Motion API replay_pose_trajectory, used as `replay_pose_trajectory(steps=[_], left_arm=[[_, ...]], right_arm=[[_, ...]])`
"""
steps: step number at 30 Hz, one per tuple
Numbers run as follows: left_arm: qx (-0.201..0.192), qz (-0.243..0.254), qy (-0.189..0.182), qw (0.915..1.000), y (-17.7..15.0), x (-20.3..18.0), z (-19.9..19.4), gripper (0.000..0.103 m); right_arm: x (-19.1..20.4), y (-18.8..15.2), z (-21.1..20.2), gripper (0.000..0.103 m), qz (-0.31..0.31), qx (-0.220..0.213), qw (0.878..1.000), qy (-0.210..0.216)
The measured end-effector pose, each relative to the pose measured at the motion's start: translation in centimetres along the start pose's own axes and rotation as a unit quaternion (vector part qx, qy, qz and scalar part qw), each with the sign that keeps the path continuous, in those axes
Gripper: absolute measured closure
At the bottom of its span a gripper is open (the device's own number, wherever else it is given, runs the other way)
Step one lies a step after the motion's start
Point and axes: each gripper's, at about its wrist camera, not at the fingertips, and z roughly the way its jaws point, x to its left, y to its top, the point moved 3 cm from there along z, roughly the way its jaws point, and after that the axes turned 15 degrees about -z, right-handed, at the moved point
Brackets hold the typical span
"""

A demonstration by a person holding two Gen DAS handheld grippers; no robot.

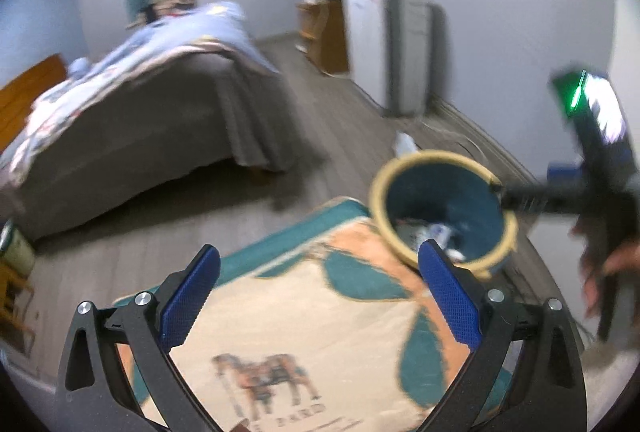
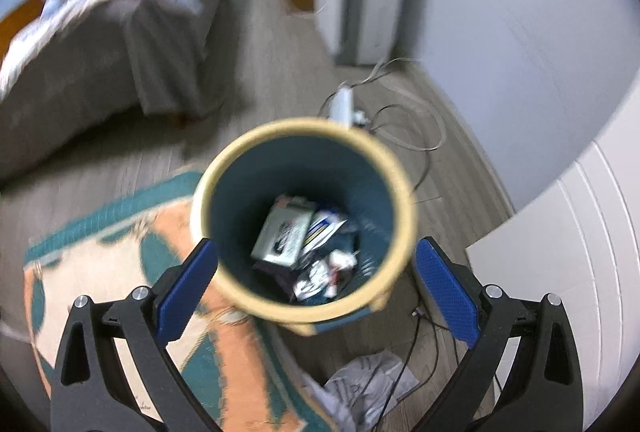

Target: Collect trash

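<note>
Both hand-held grippers gape wide and empty: right (image 2: 316, 274) over the yellow-rimmed teal trash bin (image 2: 240, 168), left (image 1: 318, 292) above the patterned rug (image 1: 304, 316).

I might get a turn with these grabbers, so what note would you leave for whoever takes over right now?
Left gripper: open, empty, over the patterned rug.
Right gripper: open, empty, above the waste bin.
The bin stands at the rug's edge on the wooden floor and already holds a carton, wrappers and crumpled paper.
Left to do: a crumpled grey-white wad lies on the floor beside the bin, among cables. It looks like the next pickup, probably with the right gripper.
</note>
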Motion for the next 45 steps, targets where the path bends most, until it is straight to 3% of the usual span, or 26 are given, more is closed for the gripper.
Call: replay_pose_trajectory(steps=[5, 8, 12, 15, 18, 21, 23, 27, 34, 45], left_arm=[[-0.032, -0.072, 0.012, 0.9968, 1.6, 6.5, -2.9, 0.005], [-0.037, -0.112, 0.009, 0.993, 2.0, 9.1, -3.7, 0.005], [-0.036, -0.128, -0.002, 0.9912, 2.0, 10.8, -4.0, 0.005], [-0.03, -0.132, -0.001, 0.9908, 1.7, 12.3, -3.7, 0.005], [-0.023, -0.139, 0.007, 0.99, 1.3, 13.7, -3.2, 0.005], [-0.012, -0.15, 0.022, 0.9884, 1.0, 15.4, -2.7, 0.005], [-0.009, -0.162, 0.03, 0.9864, 0.9, 16.6, -2.7, 0.005], [-0.002, -0.168, 0.036, 0.9852, 0.4, 17.7, -2.6, 0.005], [0.024, -0.178, 0.035, 0.9831, 0.6, 17.1, -2.0, 0.005], [-0.035, -0.192, 0.106, 0.975, 1.3, 18.7, -5.2, 0.005]], right_arm=[[13.0, 0.3, 3.5, 0.006, -0.14, 0.041, 0.989, 0.011], [23.6, -0.6, 5.0, 0.006, -0.21, 0.047, 0.974, 0.07], [35.3, -2.1, 4.2, 0.006, -0.251, -0.002, 0.96, 0.127], [42.9, -3.6, 3.5, 0.006, -0.24, -0.022, 0.958, 0.154], [47.8, -4.6, 3.3, 0.006, -0.22, -0.038, 0.959, 0.174], [50.5, -5.0, 4.0, 0.006, -0.184, -0.029, 0.964, 0.191], [51.5, -5.6, 5.7, 0.004, -0.164, 0.005, 0.966, 0.2], [53.0, -7.0, 5.2, 0.005, -0.198, -0.074, 0.966, 0.147], [52.1, -7.4, 5.2, 0.004, -0.203, -0.071, 0.962, 0.166], [52.8, -7.3, 5.2, 0.004, -0.205, -0.071, 0.962, 0.164]])
